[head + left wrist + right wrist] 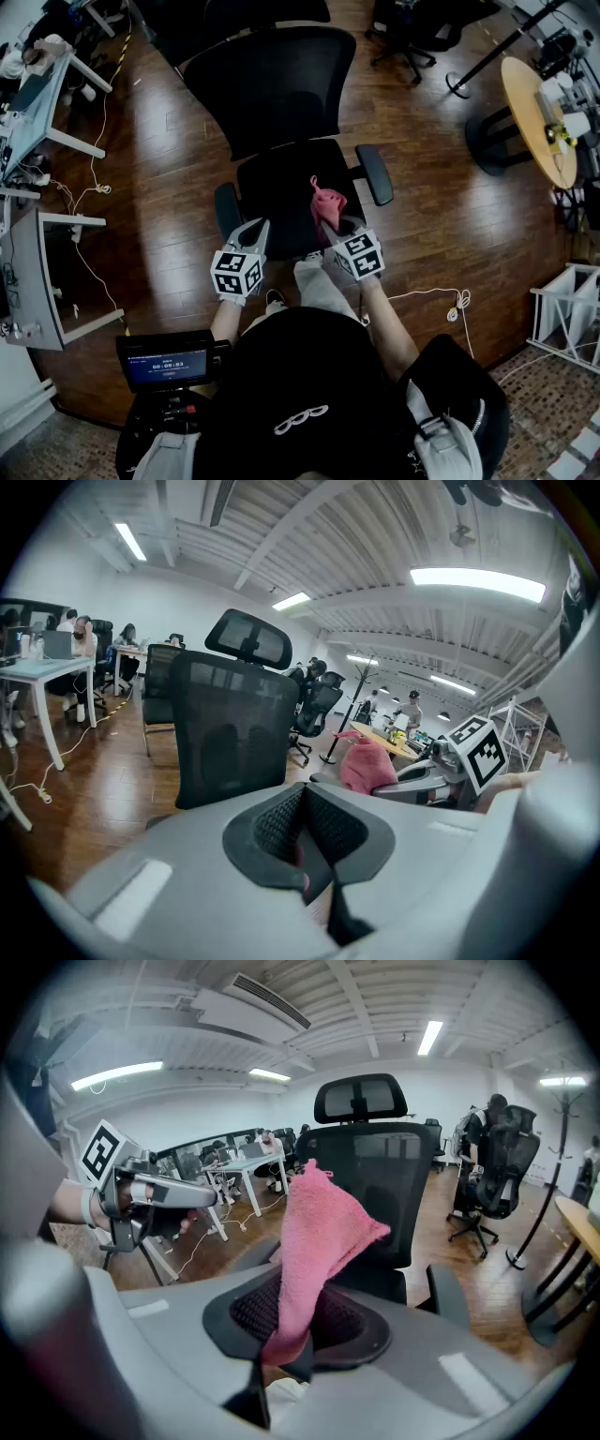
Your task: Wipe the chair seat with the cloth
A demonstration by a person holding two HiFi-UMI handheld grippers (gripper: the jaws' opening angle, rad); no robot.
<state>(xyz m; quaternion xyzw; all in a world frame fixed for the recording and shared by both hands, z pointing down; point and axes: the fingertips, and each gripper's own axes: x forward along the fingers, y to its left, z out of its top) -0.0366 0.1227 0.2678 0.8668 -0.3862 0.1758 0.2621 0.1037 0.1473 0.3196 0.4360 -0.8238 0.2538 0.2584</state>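
Observation:
A black office chair stands in front of me, its seat [272, 192] below both grippers and its mesh backrest [272, 84] beyond. My right gripper [337, 225] is shut on a pink cloth [327, 203], which sticks up from its jaws over the seat's right side. In the right gripper view the cloth [319, 1241] rises from the right gripper [281, 1354] before the backrest [370, 1180]. My left gripper [255, 228] hovers at the seat's front left, jaws together with nothing in them. The left gripper [305, 841] faces the backrest [230, 728], with the cloth [367, 766] to its right.
The chair's armrests [375, 174] flank the seat. Desks [37, 103] with people stand at the left, a round wooden table [539, 112] at the right, a white rack [567, 305] at lower right. Another chair [412, 28] is behind. Cables [459, 305] lie on the wood floor.

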